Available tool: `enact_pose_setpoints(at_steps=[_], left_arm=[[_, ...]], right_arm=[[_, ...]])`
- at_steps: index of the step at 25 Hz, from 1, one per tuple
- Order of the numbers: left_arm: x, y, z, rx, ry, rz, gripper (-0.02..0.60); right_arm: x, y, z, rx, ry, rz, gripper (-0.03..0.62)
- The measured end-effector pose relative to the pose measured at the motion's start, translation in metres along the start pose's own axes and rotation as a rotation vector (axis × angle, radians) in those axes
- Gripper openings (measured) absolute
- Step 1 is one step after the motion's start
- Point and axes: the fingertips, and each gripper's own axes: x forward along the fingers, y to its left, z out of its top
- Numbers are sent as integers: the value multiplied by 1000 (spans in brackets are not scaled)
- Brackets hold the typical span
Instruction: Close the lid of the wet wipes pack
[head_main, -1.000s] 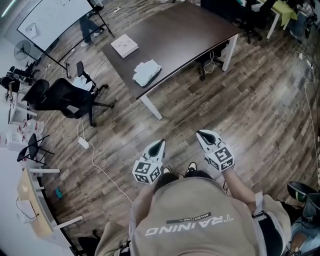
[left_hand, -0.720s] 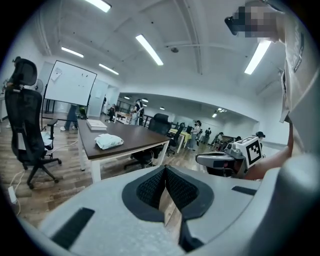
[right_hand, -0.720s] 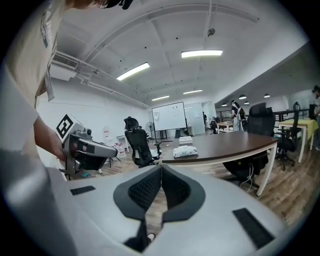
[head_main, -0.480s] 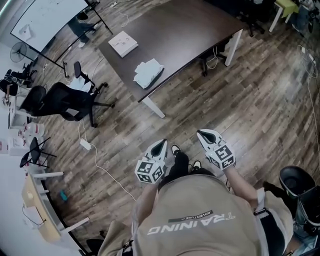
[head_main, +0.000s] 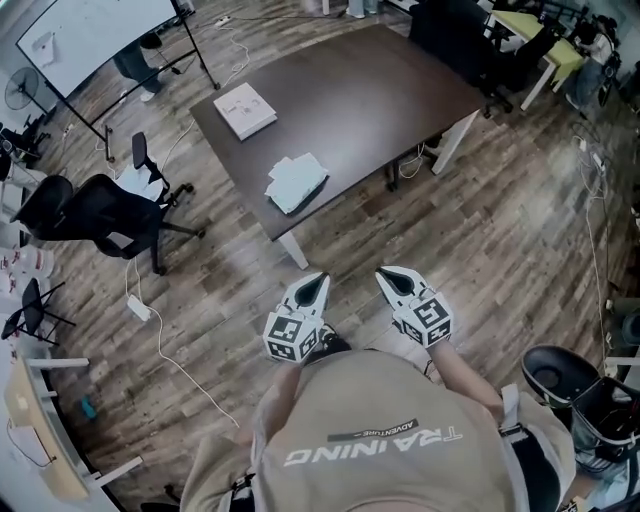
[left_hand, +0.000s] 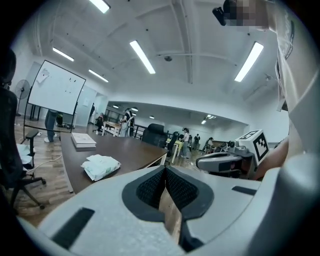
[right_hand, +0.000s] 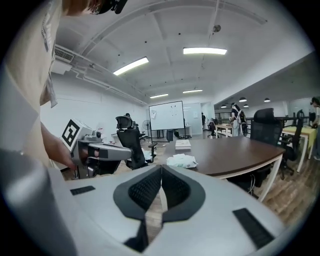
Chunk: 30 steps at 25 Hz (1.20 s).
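The lid of the wet wipes pack (head_main: 297, 181) on the table (head_main: 380, 90) is shown too small in the head view, and too flat in both gripper views, for its position to be told. The whiteboard (head_main: 90, 30) is cut off by the upper left corner, and the print on the white box (head_main: 245, 110) cannot be read. The person (head_main: 380, 440) is cropped by the lower edge. The left hand is covered by the left gripper (head_main: 319, 281) (its marker cube lies over it). Distant figures (left_hand: 128, 121) in the left gripper view are too small to be made out.
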Motion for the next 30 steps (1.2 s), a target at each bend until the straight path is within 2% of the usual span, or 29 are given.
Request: enact_pose_setpoints(at_steps=[9, 13, 18, 22, 25, 30], left_arm=[[-1, 79, -2, -32, 43, 15, 9], [10, 87, -1, -42, 50, 4, 9], [28, 96, 7, -56, 50, 3, 9], [40, 116, 9, -62, 70, 55, 9], [57, 134, 15, -82, 79, 106, 9], [97, 151, 45, -31, 78, 132, 9]], right_arm=[[74, -12, 32, -6, -41, -35, 14], [83, -24, 34, -49, -14, -35, 14], [98, -48, 26, 5, 12, -43, 14], [122, -65, 28, 25, 15, -9, 14], [140, -83, 38, -1, 6, 32, 14], [169, -128, 54, -25, -7, 76, 14]])
